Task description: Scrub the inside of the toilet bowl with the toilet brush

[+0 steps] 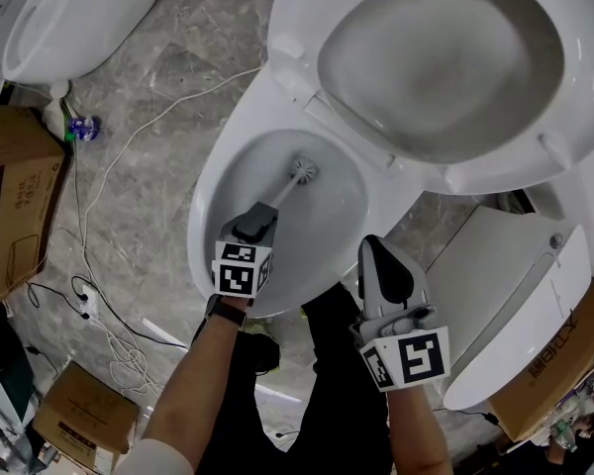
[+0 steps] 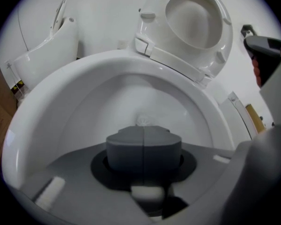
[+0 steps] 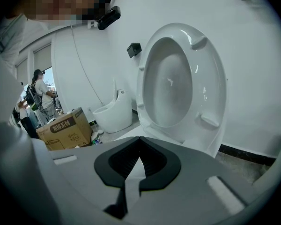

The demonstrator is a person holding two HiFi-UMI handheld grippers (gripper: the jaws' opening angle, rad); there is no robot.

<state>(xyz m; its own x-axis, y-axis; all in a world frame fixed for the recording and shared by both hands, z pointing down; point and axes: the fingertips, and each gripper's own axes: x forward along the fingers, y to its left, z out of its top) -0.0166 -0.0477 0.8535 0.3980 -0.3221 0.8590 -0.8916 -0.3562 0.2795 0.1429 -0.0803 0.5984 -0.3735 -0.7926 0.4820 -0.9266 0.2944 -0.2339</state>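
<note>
The white toilet bowl [image 1: 210, 191] lies open below me, its seat and lid [image 1: 445, 67] raised at the upper right. My left gripper [image 1: 257, 224] reaches over the bowl's near rim, shut on the grey handle of the toilet brush; the bristle head [image 1: 305, 169] sits low against the bowl's inner wall. In the left gripper view the handle [image 2: 144, 149] fills the shut jaws, with the bowl's inside [image 2: 98, 102] beyond. My right gripper [image 1: 374, 247] hangs at the bowl's front right, outside the rim, shut and empty. The right gripper [image 3: 139, 143] faces the raised seat [image 3: 178, 78].
A second toilet [image 1: 69, 13] stands at the top left, a cardboard box [image 1: 15, 201] at the left and another box [image 1: 79, 419] at the bottom left. Cables [image 1: 109, 295] trail over the marble floor. A white toilet tank [image 1: 505, 305] stands close on the right. People stand far off [image 3: 42, 95].
</note>
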